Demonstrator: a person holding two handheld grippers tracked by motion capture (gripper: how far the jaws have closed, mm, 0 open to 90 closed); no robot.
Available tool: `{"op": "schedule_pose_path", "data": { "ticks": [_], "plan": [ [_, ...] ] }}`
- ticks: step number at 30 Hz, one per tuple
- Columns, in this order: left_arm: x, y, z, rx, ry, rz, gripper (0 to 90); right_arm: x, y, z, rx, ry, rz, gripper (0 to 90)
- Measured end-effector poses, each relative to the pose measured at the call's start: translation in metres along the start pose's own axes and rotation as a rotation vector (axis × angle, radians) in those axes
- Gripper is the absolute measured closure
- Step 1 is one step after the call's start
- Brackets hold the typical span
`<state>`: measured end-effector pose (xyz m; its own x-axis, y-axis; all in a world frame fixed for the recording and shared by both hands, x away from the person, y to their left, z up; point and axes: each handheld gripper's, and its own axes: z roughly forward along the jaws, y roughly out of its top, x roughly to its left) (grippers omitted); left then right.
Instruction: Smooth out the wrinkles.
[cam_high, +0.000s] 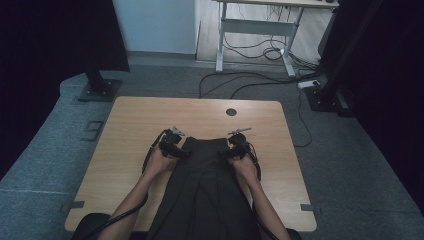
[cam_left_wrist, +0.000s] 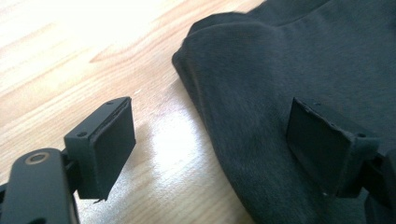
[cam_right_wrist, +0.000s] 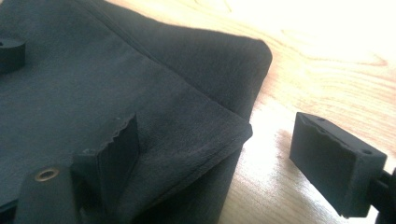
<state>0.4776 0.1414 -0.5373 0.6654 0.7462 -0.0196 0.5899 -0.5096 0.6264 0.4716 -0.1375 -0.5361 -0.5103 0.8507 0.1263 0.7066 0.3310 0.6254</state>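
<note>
Here, both grippers' fingers (cam_left_wrist: 112, 149) spread wide astride the dark garment's (cam_high: 202, 170) far corners, pinching nothing.

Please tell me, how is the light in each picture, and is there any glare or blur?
High view: dim, soft; the dark cloth shows little detail on the table. Left gripper view: strong glare whitens the wood at upper left; the near jaws are slightly blurred. Right gripper view: glare burns out the wood at upper right.

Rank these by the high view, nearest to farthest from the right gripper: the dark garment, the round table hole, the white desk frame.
From the right gripper:
1. Dark garment, right beside it.
2. Table hole, just beyond, near the far edge.
3. White desk frame, across the floor.
</note>
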Motion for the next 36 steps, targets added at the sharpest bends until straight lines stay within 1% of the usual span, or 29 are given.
{"op": "schedule_pose_path", "data": {
  "ticks": [1, 2, 4, 5, 6, 8, 9, 12, 16, 18, 20, 22, 23, 26, 27, 30, 32, 36],
  "plan": [
    [0.002, 0.0, 0.001, -0.002, -0.013, -0.022, 14.8, 0.0, -0.001, 0.002, -0.001, -0.006, -0.012, 15.3],
    [0.004, -0.001, 0.002, -0.008, -0.02, -0.038, 14.6, 0.002, -0.001, 0.003, -0.003, -0.023, -0.029, 15.3],
    [0.005, -0.001, 0.003, -0.018, -0.022, -0.03, 14.8, 0.006, 0.0, 0.005, -0.001, -0.048, -0.053, 16.9],
    [0.005, 0.0, 0.003, -0.017, -0.024, -0.024, 15.1, 0.007, 0.0, 0.005, -0.003, -0.047, -0.055, 19.4],
    [0.005, 0.0, 0.003, -0.018, -0.025, -0.022, 15.7, 0.009, 0.0, 0.006, -0.007, -0.046, -0.059, 23.5],
    [0.004, 0.0, 0.003, -0.021, -0.032, -0.017, 18.2, 0.012, 0.001, 0.004, -0.011, -0.02, -0.078, 35.7],
    [0.003, -0.001, 0.002, -0.025, -0.039, -0.012, 20.9, 0.013, 0.001, 0.003, -0.01, -0.01, -0.083, 37.0],
    [0.0, -0.001, 0.001, -0.04, -0.062, -0.008, 31.9, 0.015, 0.0, 0.002, -0.005, -0.016, -0.073, 41.0],
    [-0.002, 0.0, -0.001, -0.04, -0.094, -0.005, 46.2, 0.018, 0.0, 0.001, -0.004, -0.001, -0.072, 53.7],
    [-0.004, 0.001, -0.001, -0.034, -0.107, -0.011, 53.6, 0.019, 0.0, 0.0, -0.005, 0.021, -0.067, 62.3],
    [-0.004, 0.002, -0.002, -0.024, -0.122, -0.015, 60.7, 0.019, -0.001, 0.0, -0.009, 0.04, -0.07, 67.8],
    [-0.005, 0.002, -0.002, -0.026, -0.138, -0.02, 67.9, 0.022, -0.002, -0.001, -0.013, 0.038, -0.078, 70.2],
    [-0.005, 0.002, -0.002, -0.026, -0.137, -0.004, 71.9, 0.022, -0.002, -0.001, -0.014, 0.034, -0.085, 71.0],
    [-0.009, 0.004, -0.004, -0.034, -0.111, 0.061, 81.9, 0.024, 0.0, -0.003, -0.007, 0.022, -0.116, 72.5],
    [-0.01, 0.006, -0.006, -0.038, -0.104, 0.074, 81.9, 0.024, 0.0, -0.003, -0.007, 0.022, -0.116, 72.5],
    [-0.007, 0.013, -0.012, -0.071, -0.116, 0.069, 84.7, 0.021, 0.004, -0.006, -0.01, 0.033, -0.115, 73.2],
    [-0.005, 0.021, -0.016, -0.087, -0.114, 0.07, 85.0, 0.018, 0.009, -0.011, -0.026, 0.038, -0.109, 73.4],
    [-0.001, 0.037, -0.025, -0.124, -0.094, 0.078, 85.1, 0.015, 0.023, -0.024, -0.068, 0.037, -0.113, 73.5]
  ]
}}
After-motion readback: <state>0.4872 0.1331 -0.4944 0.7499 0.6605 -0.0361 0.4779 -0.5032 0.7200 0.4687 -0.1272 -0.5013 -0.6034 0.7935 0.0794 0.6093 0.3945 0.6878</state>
